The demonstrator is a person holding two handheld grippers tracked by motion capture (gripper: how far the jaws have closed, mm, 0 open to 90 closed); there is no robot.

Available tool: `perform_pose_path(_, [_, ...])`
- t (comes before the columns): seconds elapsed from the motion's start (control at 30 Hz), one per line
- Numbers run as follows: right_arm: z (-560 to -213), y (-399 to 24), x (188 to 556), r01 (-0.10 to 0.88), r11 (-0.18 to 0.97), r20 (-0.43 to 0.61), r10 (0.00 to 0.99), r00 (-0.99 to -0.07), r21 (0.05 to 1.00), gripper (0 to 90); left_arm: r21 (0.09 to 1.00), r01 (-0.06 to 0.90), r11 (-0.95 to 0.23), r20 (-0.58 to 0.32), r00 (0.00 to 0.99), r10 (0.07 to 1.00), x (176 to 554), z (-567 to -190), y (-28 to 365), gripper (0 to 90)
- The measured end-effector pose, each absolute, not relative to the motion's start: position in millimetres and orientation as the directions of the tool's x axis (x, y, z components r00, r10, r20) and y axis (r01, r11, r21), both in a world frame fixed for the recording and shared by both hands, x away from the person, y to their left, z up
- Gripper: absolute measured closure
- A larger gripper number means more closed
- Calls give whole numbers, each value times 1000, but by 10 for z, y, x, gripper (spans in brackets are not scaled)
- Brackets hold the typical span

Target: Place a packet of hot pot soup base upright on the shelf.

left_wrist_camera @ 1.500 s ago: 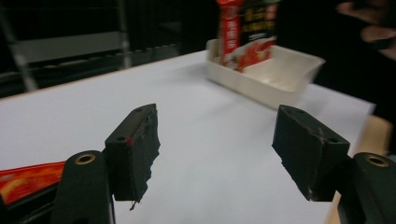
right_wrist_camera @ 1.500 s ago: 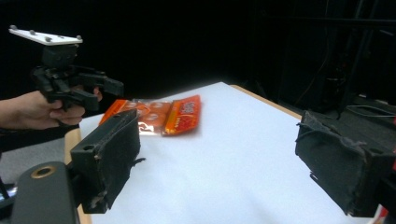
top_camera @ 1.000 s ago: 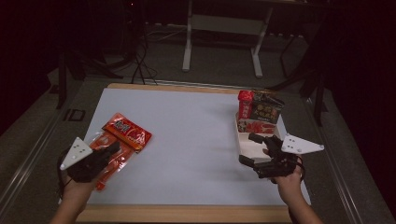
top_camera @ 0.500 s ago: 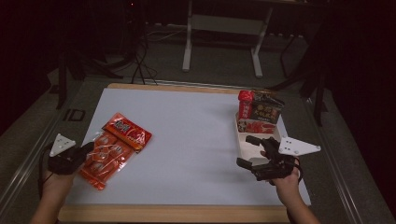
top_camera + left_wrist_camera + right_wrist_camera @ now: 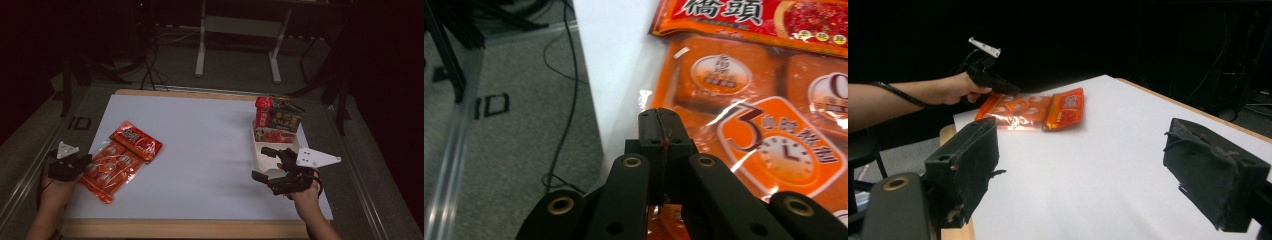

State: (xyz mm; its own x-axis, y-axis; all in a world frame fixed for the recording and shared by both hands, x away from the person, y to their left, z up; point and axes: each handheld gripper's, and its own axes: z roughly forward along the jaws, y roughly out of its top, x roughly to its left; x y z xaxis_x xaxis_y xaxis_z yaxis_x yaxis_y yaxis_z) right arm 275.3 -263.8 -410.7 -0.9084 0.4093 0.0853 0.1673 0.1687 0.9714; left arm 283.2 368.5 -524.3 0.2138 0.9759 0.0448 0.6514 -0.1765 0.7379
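Note:
An orange snack bag point(image 5: 120, 159) with a red header lies flat near the table's left edge; its printed clock shows close up point(image 5: 774, 145). My left gripper point(image 5: 86, 160) is shut, its closed tips point(image 5: 659, 117) over the bag's clear left rim, with nothing visibly pinched. Across the table it appears again, the left gripper point(image 5: 1009, 91) beside the bag point(image 5: 1033, 110). My right gripper point(image 5: 260, 163) hovers open near the right front, its pads point(image 5: 965, 165) wide apart over bare white tabletop.
A white divided tray point(image 5: 267, 161) sits just beyond the right gripper, with a red packet point(image 5: 263, 111), a dark packet point(image 5: 286, 118) and a red pack point(image 5: 274, 136) at its far end. Cables run over the grey floor point(image 5: 499, 130) left of the table.
My left hand has moved left and down off the bag to its left rim, uncovering the bag. The bag and the right gripper have stayed put.

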Motion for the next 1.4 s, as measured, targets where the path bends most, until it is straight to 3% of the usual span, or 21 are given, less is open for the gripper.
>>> perform_pose_path(0.23, [-4129, -2594, 2768, 179, 178, 96, 397, -913, 968, 144, 682, 704, -197, 9, 261, 965, 2873, -5228, 3783, 900])
perform_pose_path(0.43, [-4124, -2584, 2764, 176, 182, 92, 394, -914, 967, 145, 638, 730, -246, 64, 268, 961, 2936, -5229, 3743, 900])
perform_pose_path(0.7, [-4121, -2603, 2764, 177, 177, 95, 396, -914, 968, 145, 637, 733, -239, 35, 281, 959, 2891, -5249, 3674, 900])
perform_pose_path(1.17, [-4107, -2581, 2759, 172, 184, 89, 390, -916, 968, 145, 659, 713, -238, -93, 391, 916, 2546, -5284, 3063, 900])
perform_pose_path(1.4, [-4101, -2576, 2759, 170, 186, 87, 387, -918, 968, 146, 653, 710, -265, -99, 427, 899, 2494, -5271, 2738, 900])
